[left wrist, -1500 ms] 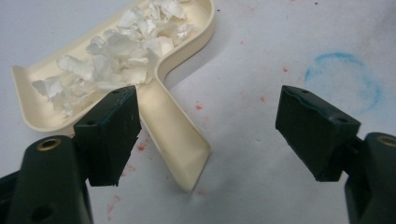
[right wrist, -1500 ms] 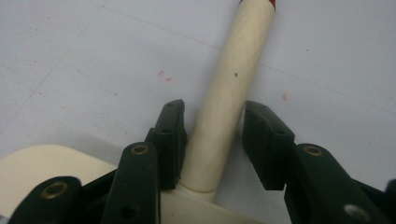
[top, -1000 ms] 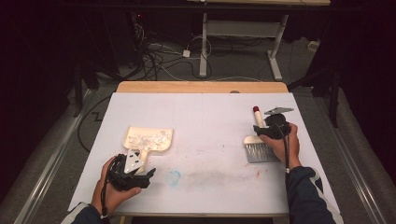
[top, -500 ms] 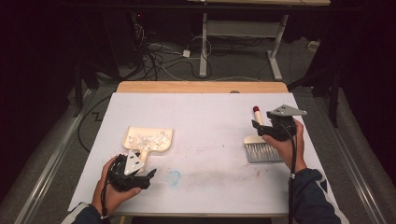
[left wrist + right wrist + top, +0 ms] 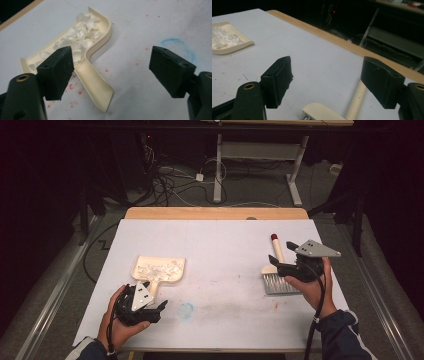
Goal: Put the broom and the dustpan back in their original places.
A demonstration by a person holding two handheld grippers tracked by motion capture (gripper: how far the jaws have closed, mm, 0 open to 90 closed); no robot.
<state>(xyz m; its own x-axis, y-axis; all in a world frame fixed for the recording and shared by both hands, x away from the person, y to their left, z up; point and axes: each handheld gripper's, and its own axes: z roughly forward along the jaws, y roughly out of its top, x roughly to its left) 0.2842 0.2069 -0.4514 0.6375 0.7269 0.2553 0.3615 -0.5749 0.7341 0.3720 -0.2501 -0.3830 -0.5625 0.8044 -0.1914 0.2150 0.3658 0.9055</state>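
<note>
A cream dustpan (image 5: pixel 157 269) (image 5: pixel 90 82) holding white scraps lies at the table's front left, its handle pointing at my left gripper (image 5: pixel 155 297) (image 5: pixel 113 70). That gripper is open; its jaws have just been opening, and the handle's end lies low between them, untouched. A brush (image 5: pixel 274 251) (image 5: pixel 355 100) with a cream handle, red tip and grey bristles lies at the right. My right gripper (image 5: pixel 281 254) (image 5: pixel 332 82) hovers just above the brush handle. Its jaws have just been opening and hold nothing.
A white sheet (image 5: pixel 225 245) covers the table, with the wooden edge (image 5: pixel 215 213) at the back. A faint blue ring (image 5: pixel 186 310) and red specks mark the sheet near the front. Cables and desk legs stand on the floor beyond.
The right gripper has opened, let go of the brush handle and lifted off to the right. The brush stays on the table. The left hand has kept still.
</note>
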